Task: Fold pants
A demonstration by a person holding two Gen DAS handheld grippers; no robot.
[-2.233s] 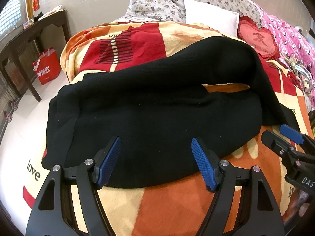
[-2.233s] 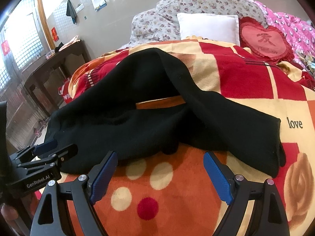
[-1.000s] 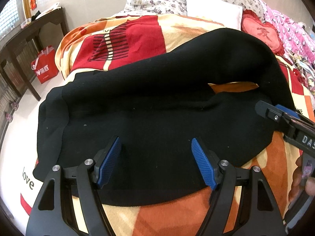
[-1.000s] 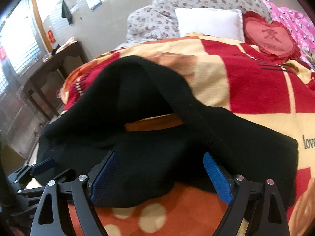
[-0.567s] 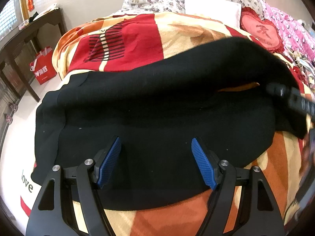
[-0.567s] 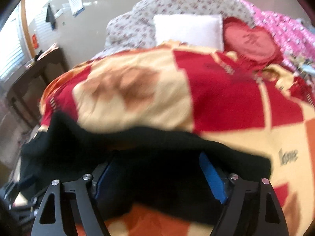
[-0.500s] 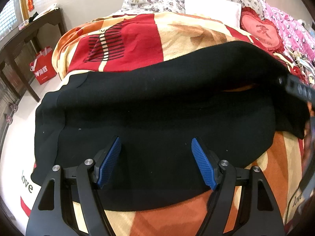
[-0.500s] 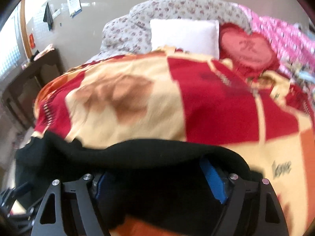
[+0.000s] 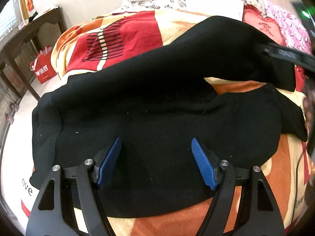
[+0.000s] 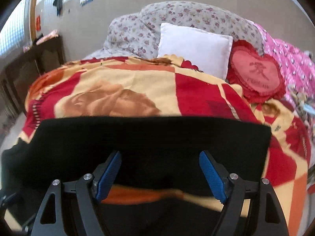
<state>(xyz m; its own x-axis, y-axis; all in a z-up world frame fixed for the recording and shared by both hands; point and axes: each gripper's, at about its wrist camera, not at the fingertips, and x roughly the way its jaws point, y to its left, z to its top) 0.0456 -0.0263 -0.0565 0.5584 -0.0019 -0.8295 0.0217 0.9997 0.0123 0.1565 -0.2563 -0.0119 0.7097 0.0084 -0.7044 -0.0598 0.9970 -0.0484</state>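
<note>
Lifted far pant leg of black pants (image 9: 157, 102), spanning right gripper (image 10: 159, 169) jaws

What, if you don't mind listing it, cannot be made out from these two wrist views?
- Left wrist view: the right gripper is blurred at the picture's edge; its hold on the black pants cannot be told.
- Right wrist view: the raised pants leg hides the blanket behind it.
- Left wrist view: the red bag lettering is too small.
</note>
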